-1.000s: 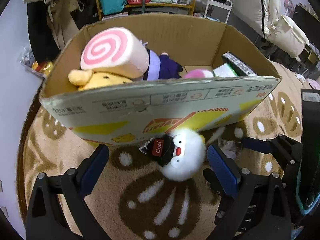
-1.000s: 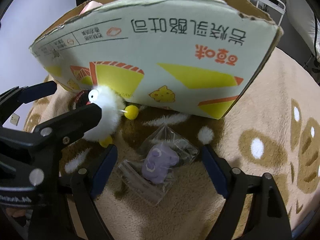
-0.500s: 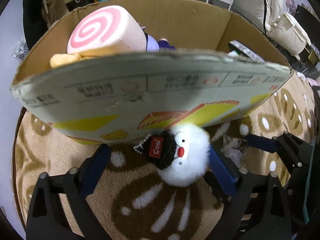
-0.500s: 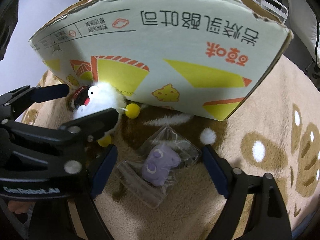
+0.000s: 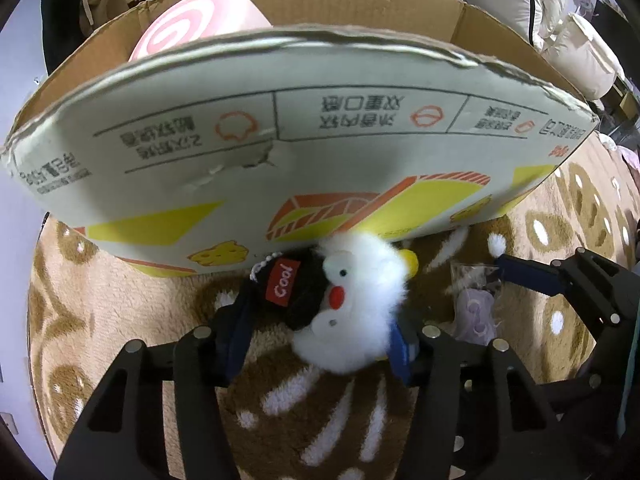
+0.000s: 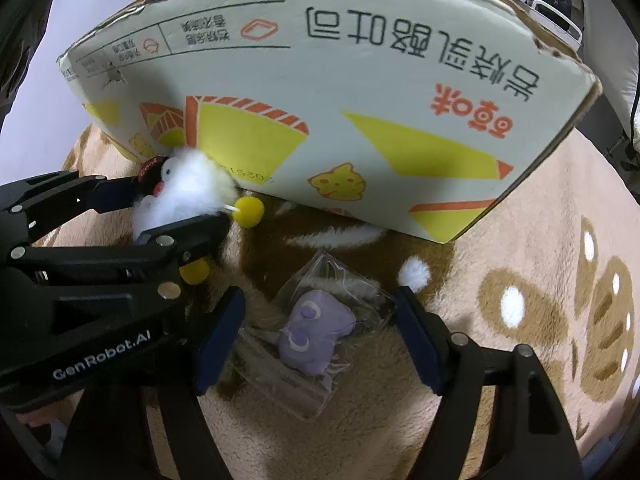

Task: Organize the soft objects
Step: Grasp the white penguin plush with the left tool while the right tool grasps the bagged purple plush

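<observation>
A white fluffy plush with a black "Cool" cap lies on the rug against the front wall of a cardboard box. My left gripper is shut on the white plush; it also shows in the right wrist view. A small purple plush in a clear bag lies on the rug between the fingers of my open right gripper, which shows at the right of the left wrist view. A pink swirl roll plush sits inside the box.
The printed box wall stands close ahead of both grippers. A tan rug with brown and white patches covers the floor. Shelves and white bags stand behind the box.
My left gripper moved forward and lower and closed on the white plush. My right gripper edged closer around the bagged purple plush and stayed open.
</observation>
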Demonstrator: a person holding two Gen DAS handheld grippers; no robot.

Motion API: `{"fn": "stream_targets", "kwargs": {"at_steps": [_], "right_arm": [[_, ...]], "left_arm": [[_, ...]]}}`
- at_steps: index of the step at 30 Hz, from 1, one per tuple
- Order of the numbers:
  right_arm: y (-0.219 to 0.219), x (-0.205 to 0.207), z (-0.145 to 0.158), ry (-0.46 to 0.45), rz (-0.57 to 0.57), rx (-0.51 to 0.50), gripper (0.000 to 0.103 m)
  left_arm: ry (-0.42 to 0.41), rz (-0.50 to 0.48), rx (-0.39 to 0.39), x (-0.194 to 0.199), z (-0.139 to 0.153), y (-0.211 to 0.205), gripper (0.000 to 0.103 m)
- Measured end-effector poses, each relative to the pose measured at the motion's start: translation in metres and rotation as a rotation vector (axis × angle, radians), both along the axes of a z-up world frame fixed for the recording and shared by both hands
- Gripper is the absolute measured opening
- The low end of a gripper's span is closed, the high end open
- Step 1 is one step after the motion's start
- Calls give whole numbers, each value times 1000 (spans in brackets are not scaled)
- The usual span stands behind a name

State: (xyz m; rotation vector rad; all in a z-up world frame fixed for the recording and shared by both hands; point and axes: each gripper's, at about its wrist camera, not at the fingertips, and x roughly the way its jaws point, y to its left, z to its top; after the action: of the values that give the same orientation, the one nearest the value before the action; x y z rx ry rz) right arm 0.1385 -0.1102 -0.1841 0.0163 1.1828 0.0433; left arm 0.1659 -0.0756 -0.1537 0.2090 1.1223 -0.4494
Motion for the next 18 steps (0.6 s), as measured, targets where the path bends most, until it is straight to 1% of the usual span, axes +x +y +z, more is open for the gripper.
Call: {"fn": "stream_targets", "kwargs": {"at_steps": [4, 7, 9, 11, 18], "right_arm": [[-3, 3, 0, 3, -5, 14, 79], [-3, 5, 1, 14, 5, 5, 72], [-6, 5, 5, 19, 25, 24, 64], [-8, 6, 5, 24, 33, 56, 64], [-22, 0, 10, 19, 33, 69, 61]], "left_arm": [[10, 6, -13, 3, 2, 5, 51], [14, 7, -21, 6, 2, 8, 50], [13, 1, -20, 8, 0, 13, 49], [13, -4, -19, 10, 0, 17, 48], [20, 8, -27, 16, 5, 29, 48]]}}
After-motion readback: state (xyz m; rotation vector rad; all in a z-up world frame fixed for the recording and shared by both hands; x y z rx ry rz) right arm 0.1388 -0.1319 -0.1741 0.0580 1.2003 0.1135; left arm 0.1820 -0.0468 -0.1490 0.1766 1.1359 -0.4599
